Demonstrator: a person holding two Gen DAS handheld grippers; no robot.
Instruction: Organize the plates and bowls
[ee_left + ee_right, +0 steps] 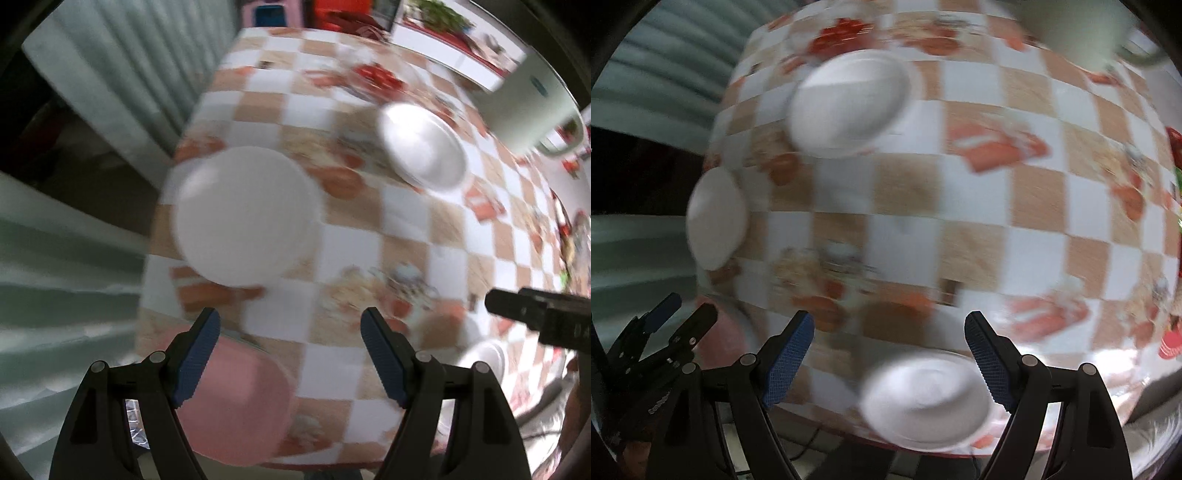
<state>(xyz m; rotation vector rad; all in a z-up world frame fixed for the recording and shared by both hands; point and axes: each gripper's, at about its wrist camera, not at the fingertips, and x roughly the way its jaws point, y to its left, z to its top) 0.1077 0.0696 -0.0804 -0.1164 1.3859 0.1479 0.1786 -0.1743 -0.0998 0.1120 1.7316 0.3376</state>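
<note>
Left wrist view: The left gripper [291, 325] is seen at the bottom of the frame with its jaws spread wide and nothing between the blue pads [197, 354]. Below it lies a table [369, 229] covered in a checked cloth of white and tan squares. A white plate [245, 216] lies left of centre. A white bowl [423, 144] lies at the upper right. A pink dish [240, 402] lies at the lower left, partly behind the left finger. A second white dish [487, 356] is partly visible at the lower right. The right gripper [535, 314] enters from the right edge; its jaws cannot be judged here. The frame is blurred.

Right wrist view: The right gripper [890, 328] is seen with its jaws wide apart and empty. A white bowl-and-plate stack [923, 398] lies at the bottom centre, below the fingers and not gripped. Another white bowl [849, 105] lies at the upper left, and the white plate [716, 218] at the left edge of the table [997, 221]. The left gripper [685, 314] appears at the lower left.
</note>
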